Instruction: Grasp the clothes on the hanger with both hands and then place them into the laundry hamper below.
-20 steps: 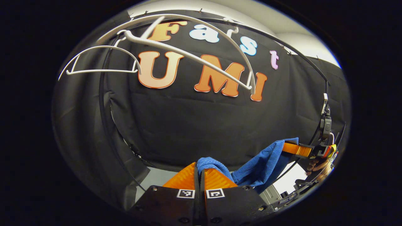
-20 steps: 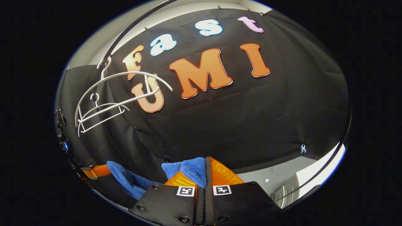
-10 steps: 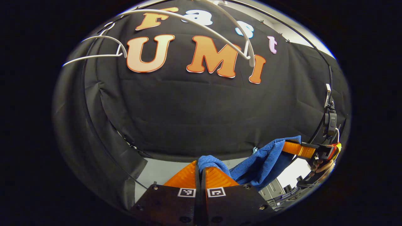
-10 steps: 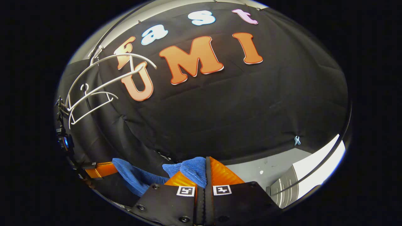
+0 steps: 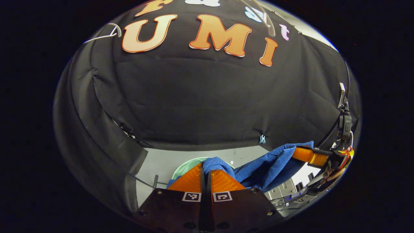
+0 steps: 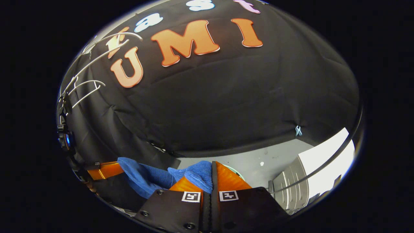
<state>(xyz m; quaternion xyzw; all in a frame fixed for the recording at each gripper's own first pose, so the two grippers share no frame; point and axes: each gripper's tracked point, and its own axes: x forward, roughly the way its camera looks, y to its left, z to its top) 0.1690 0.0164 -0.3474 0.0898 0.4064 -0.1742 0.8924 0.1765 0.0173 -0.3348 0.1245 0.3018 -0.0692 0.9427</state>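
Observation:
A blue ribbed garment (image 5: 268, 166) hangs stretched between both grippers, off the hangers. In the left gripper view my left gripper (image 5: 204, 166) is shut on one end of it, and the right gripper (image 5: 307, 154) holds the other end at the right, with a hand behind it. In the right gripper view my right gripper (image 6: 212, 165) is shut on the garment (image 6: 145, 174), which runs left to the left gripper (image 6: 106, 170). The pale green hamper rim (image 5: 186, 163) peeks out just beyond my left fingers, low on the grey floor.
White empty hangers (image 6: 87, 89) hang high at the upper left on the rail, and one hanger (image 5: 103, 32) sits near the top edge. A black cloth wall stands ahead. A white ribbed cabinet (image 6: 307, 181) stands at the right. A small blue clip (image 6: 298, 130) pins the cloth.
Both grippers have come down with the garment held taut between them. The hangers have slid up and away, and the floor and the hamper rim have come into sight.

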